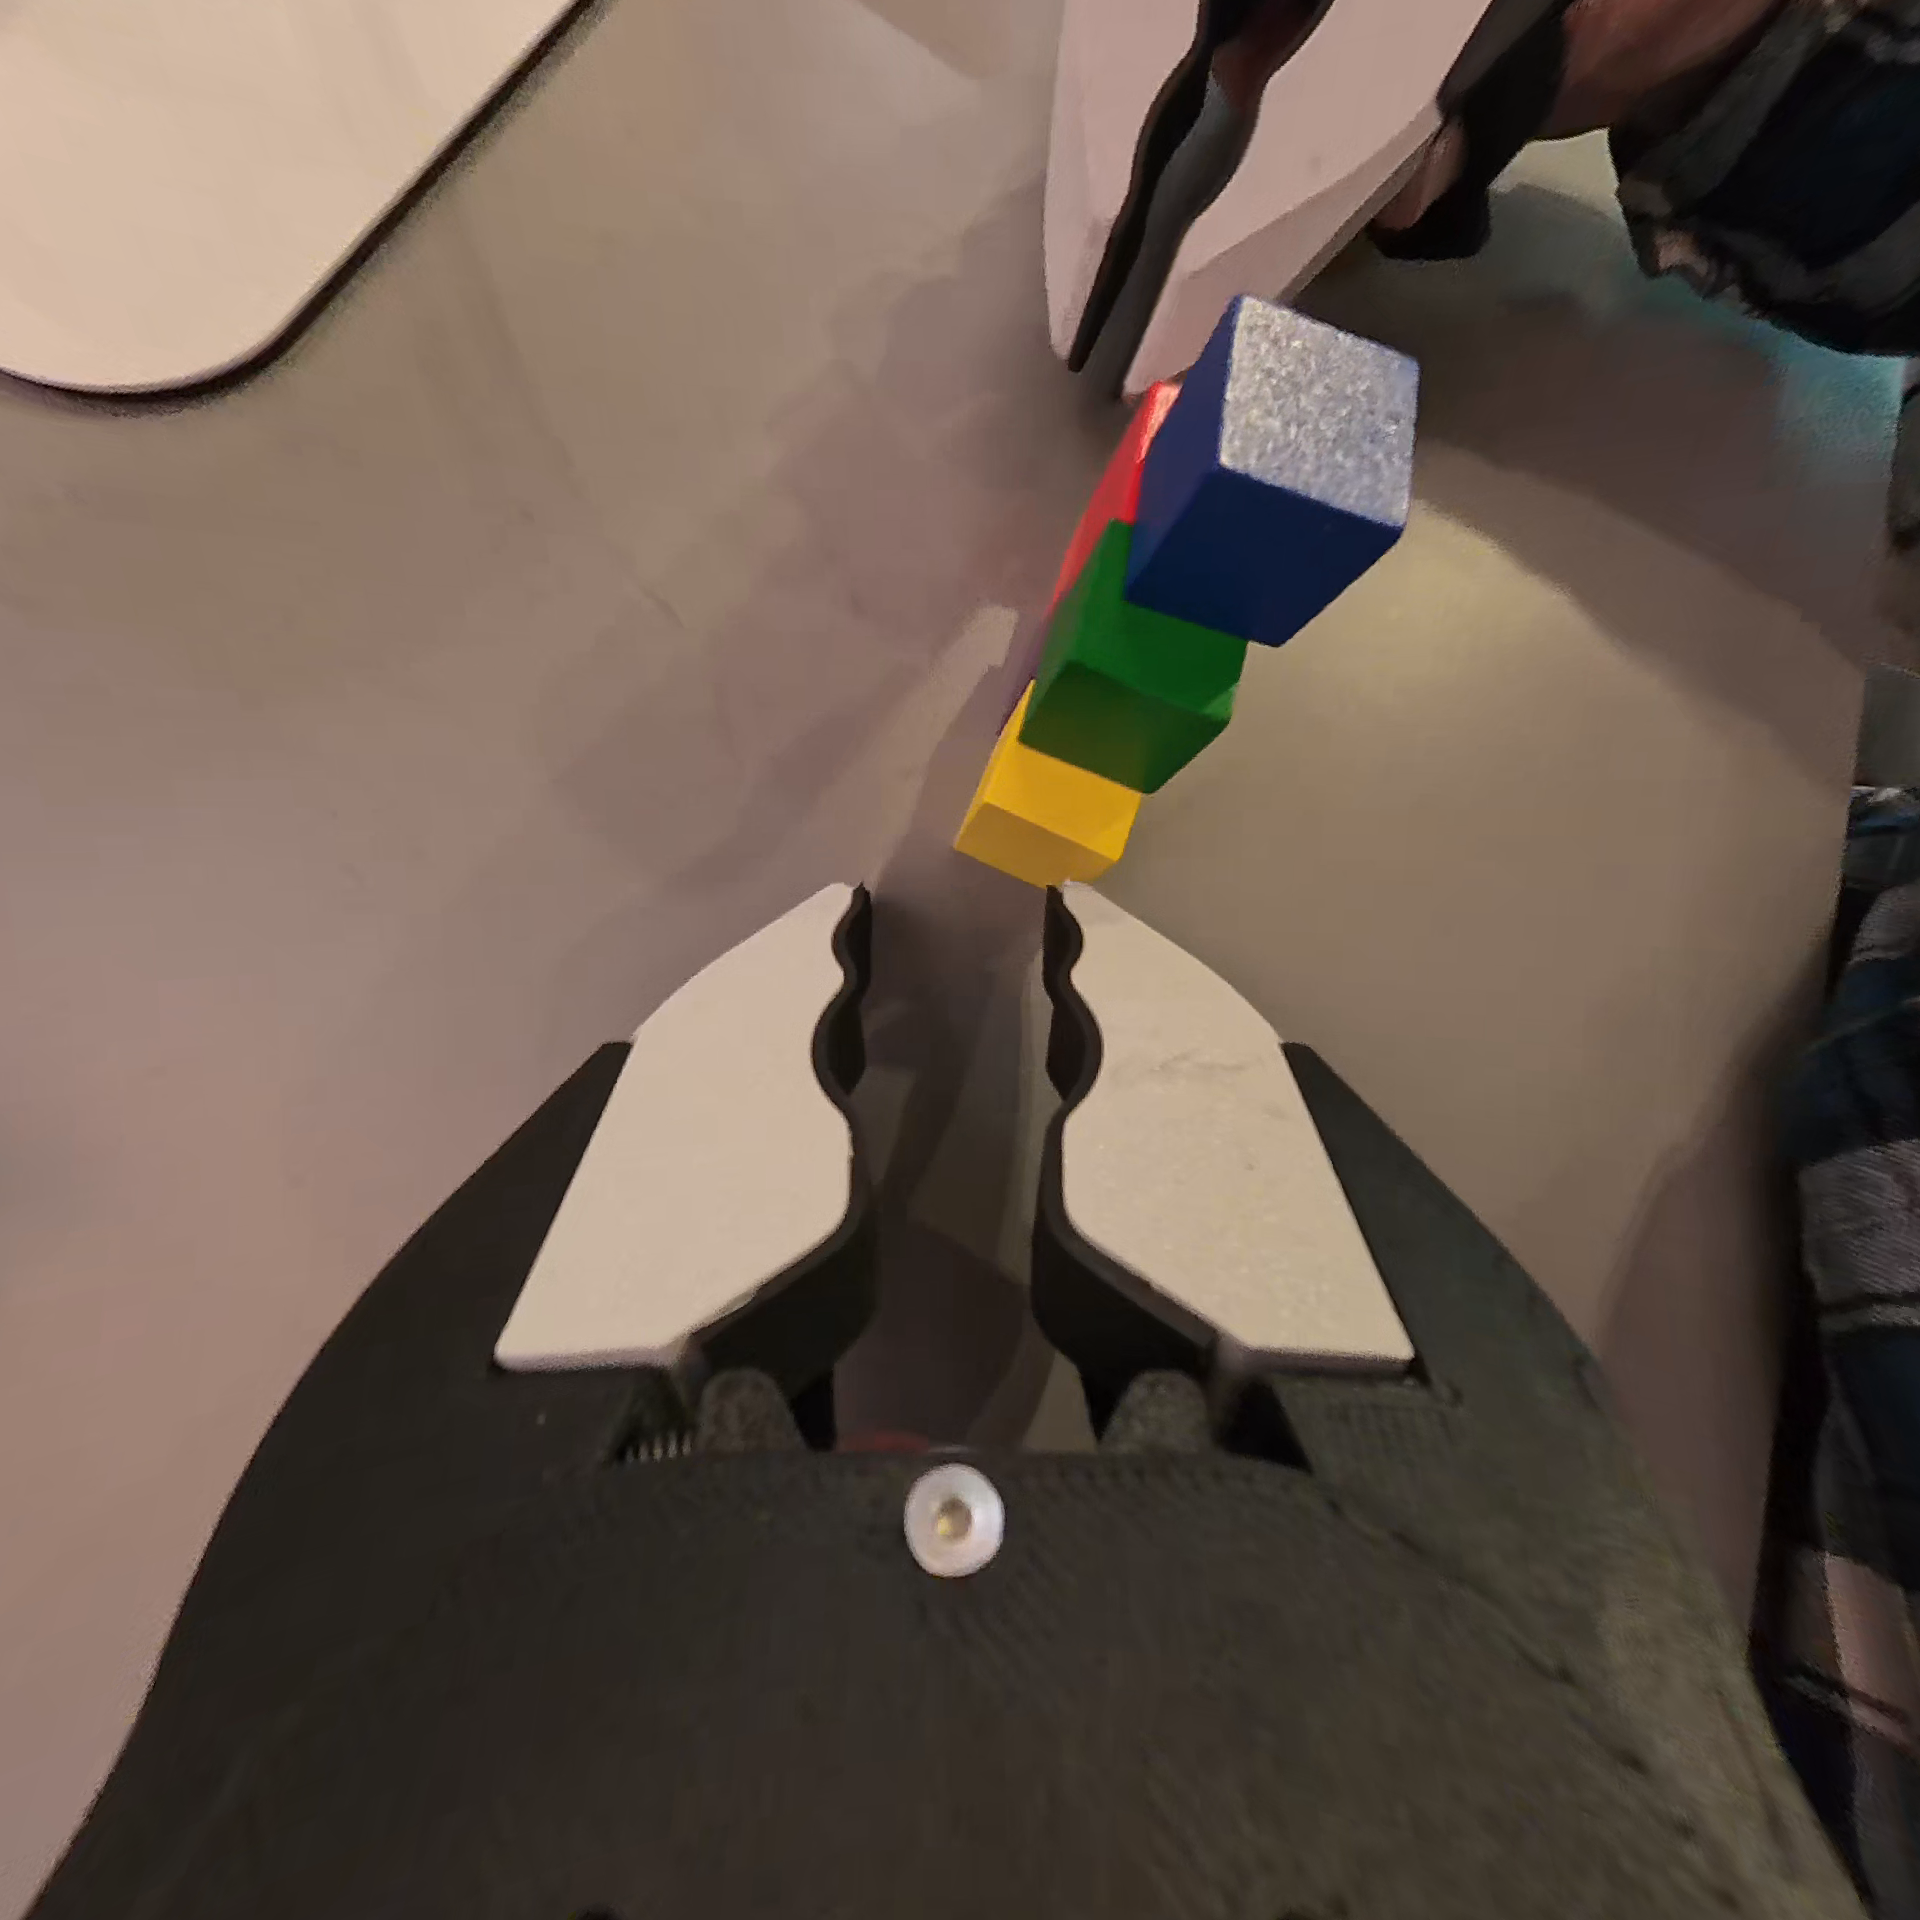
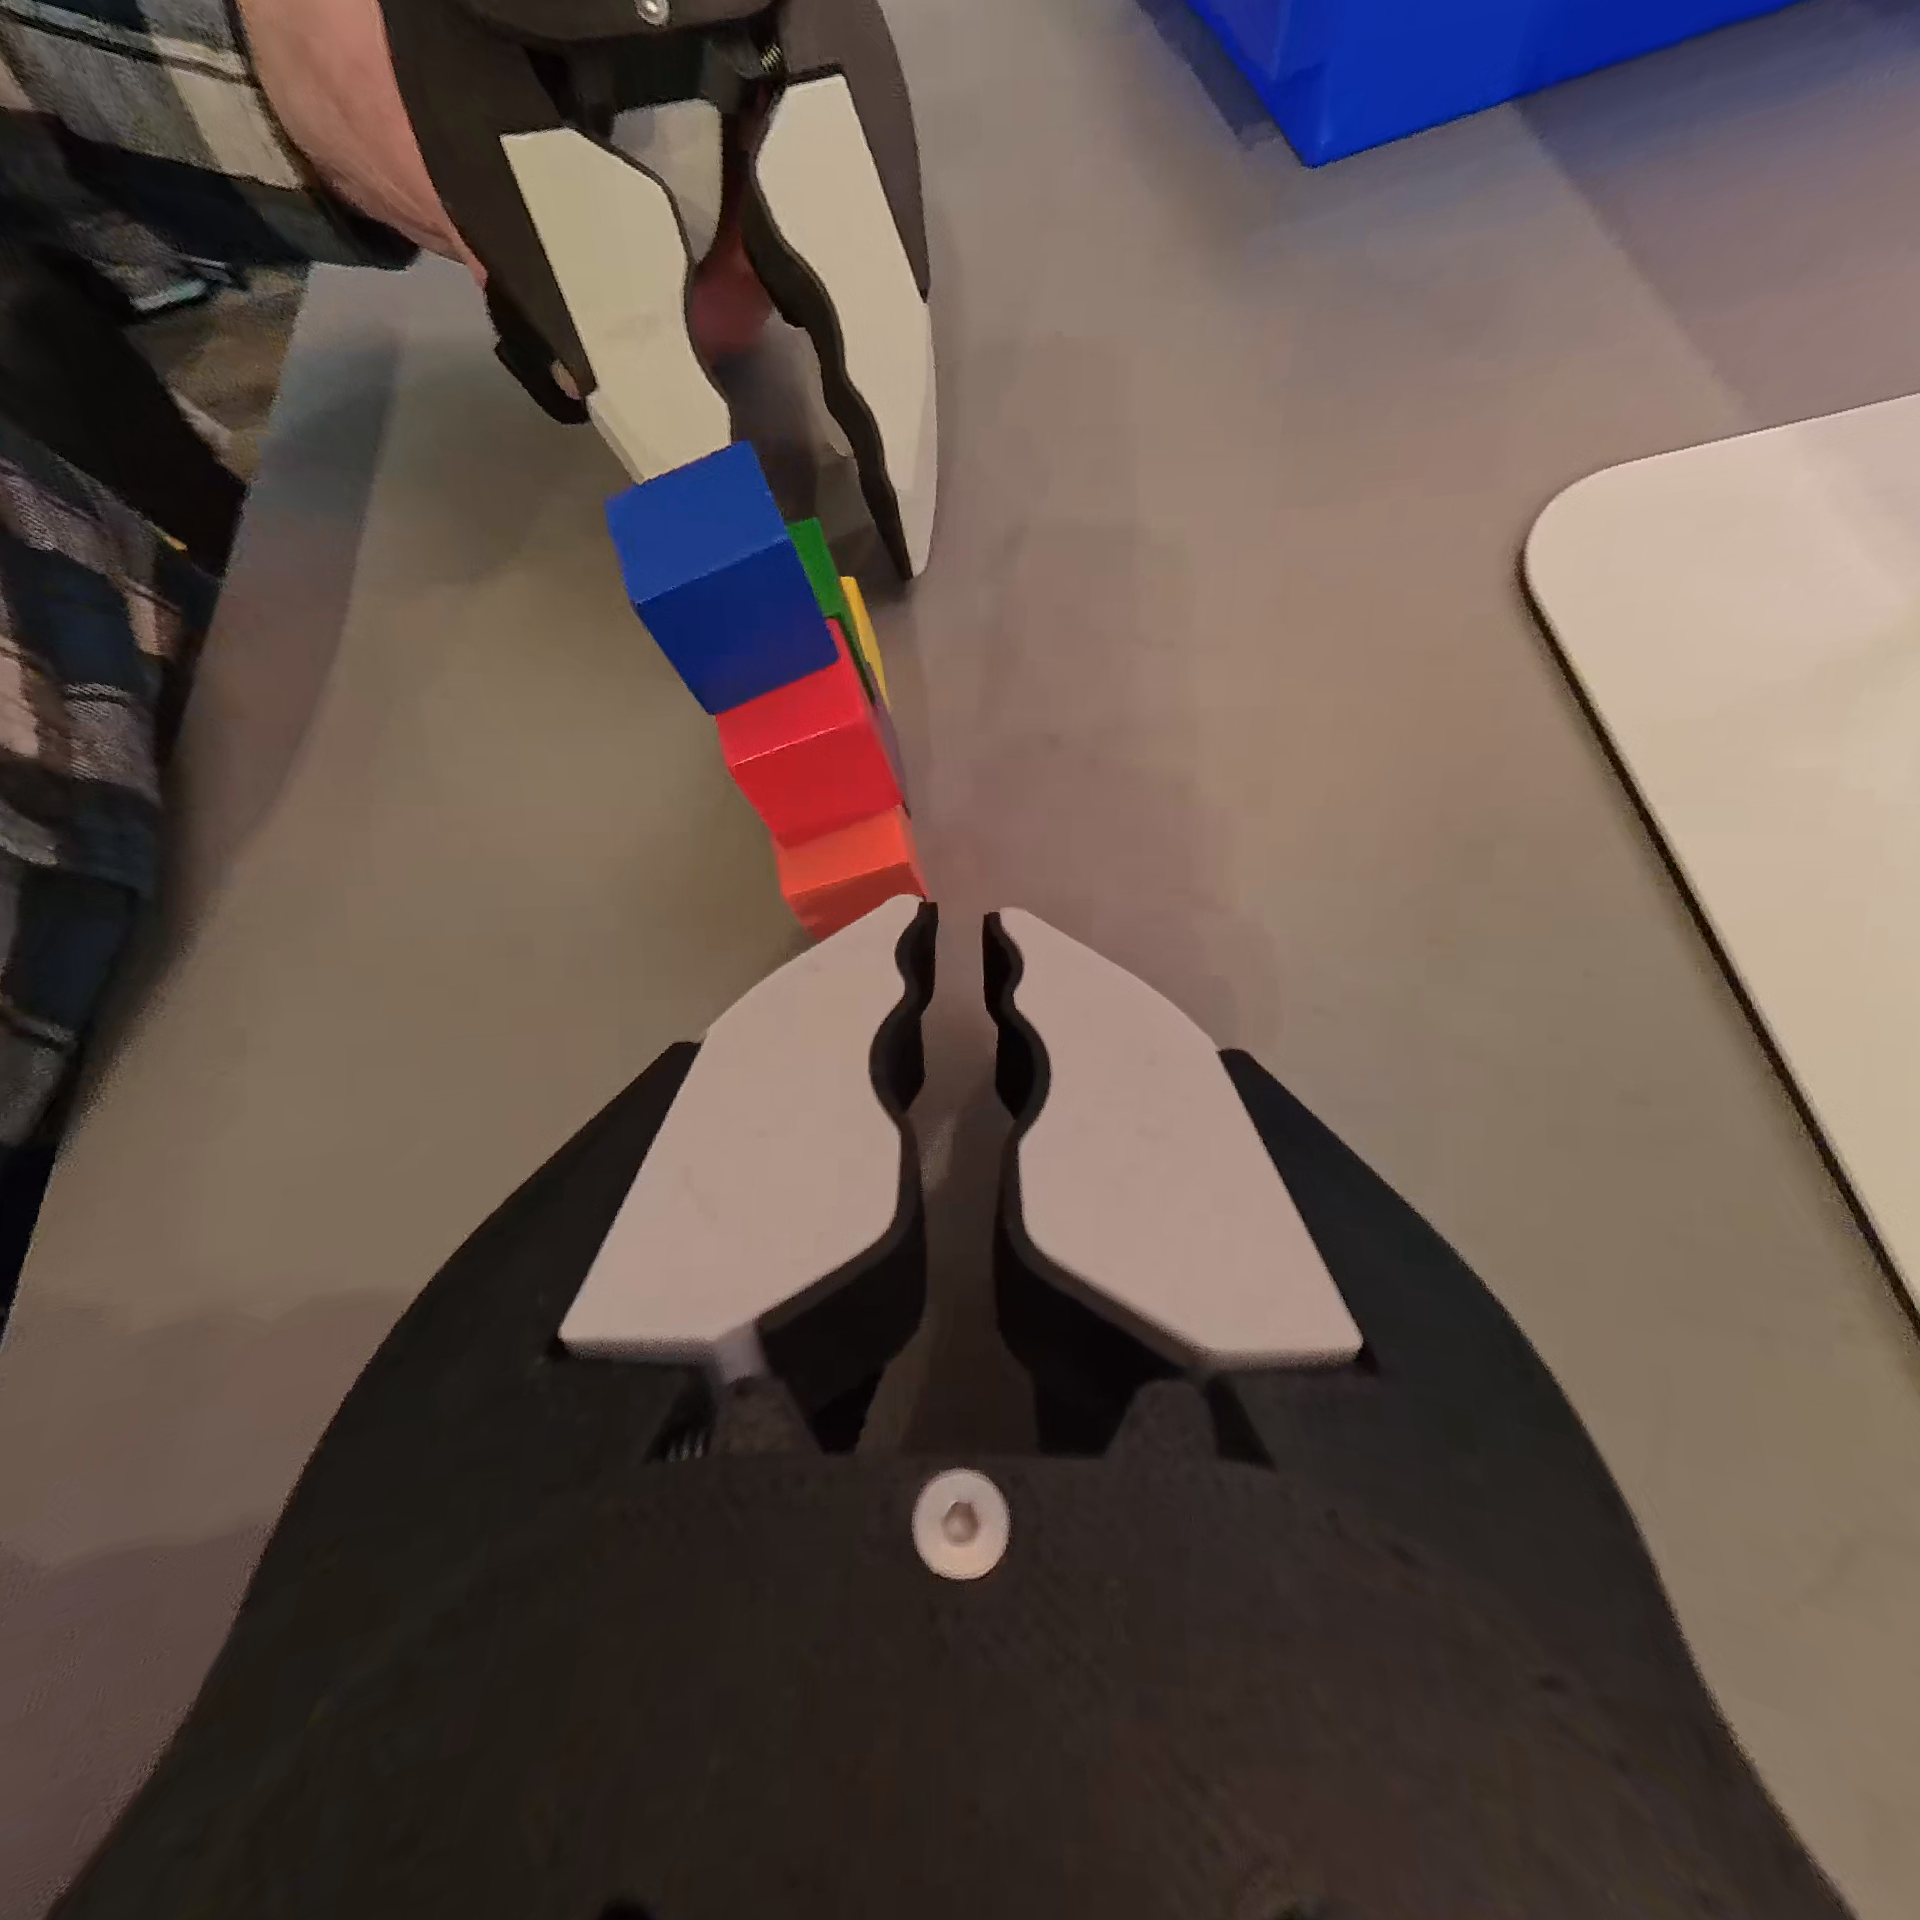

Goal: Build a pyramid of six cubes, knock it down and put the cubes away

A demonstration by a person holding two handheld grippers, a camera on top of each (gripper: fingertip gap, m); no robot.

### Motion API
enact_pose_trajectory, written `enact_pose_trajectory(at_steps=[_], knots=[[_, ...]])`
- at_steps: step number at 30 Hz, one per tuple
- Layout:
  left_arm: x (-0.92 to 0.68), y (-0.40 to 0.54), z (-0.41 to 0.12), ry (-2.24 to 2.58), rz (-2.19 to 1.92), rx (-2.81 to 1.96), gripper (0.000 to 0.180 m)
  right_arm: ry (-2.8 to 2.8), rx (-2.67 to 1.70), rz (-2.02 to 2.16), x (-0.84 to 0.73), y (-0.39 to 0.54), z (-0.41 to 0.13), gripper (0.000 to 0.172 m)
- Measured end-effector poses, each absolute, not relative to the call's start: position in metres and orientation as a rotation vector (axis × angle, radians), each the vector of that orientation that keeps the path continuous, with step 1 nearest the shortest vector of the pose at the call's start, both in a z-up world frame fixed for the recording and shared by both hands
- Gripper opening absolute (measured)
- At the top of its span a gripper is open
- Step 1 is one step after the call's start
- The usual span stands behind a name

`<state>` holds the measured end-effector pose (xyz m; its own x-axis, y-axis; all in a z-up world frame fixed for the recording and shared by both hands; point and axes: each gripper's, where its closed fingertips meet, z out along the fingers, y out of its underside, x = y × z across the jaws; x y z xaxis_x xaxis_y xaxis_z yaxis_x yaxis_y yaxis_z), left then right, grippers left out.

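A pyramid of cubes stands on the grey table (image 1: pixel 520 727) between my two grippers, and each view sees it end on. In the left wrist view the blue cube (image 1: pixel 1268 499) is on top, with green (image 1: pixel 1132 686), yellow (image 1: pixel 1044 821) and a red edge (image 1: pixel 1117 488) below. In the right wrist view blue (image 2: pixel 717 582) tops red (image 2: pixel 805 758) and orange (image 2: pixel 847 868). My left gripper (image 1: pixel 951 899) is open and empty; its right fingertip (image 1: pixel 1060 914) is at the yellow cube's corner. My right gripper (image 2: pixel 961 914) is narrowly open and empty, its left fingertip (image 2: pixel 914 920) beside the orange cube.
A white board (image 1: pixel 156 187) with rounded corners lies on the table; it also shows in the right wrist view (image 2: pixel 1766 727). A blue box (image 2: pixel 1455 62) sits at the far edge. A person's plaid sleeve (image 2: pixel 83 623) and the table edge are beside the pyramid.
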<state>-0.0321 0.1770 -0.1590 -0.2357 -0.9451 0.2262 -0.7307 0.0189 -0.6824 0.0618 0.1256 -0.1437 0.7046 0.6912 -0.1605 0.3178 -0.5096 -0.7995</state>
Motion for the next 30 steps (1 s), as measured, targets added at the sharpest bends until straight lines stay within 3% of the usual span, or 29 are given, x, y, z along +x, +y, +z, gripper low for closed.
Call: enact_pose_trajectory(at_steps=[1, 7, 30], knots=[[-0.032, 0.176, -0.159, 2.001, -1.039, -1.729, 0.030, -0.779, -2.117, 0.622, 0.062, 0.125, -0.143, 0.008], [-0.029, 0.177, -0.159, 1.928, -1.007, -1.776, 0.028, -0.924, -2.170, 0.613, 0.054, 0.117, -0.157, 0.000], [-0.039, 0.171, -0.159, 1.869, -1.011, -1.822, 0.023, -0.960, -2.134, 0.681, 0.039, 0.115, -0.153, 0.001]])
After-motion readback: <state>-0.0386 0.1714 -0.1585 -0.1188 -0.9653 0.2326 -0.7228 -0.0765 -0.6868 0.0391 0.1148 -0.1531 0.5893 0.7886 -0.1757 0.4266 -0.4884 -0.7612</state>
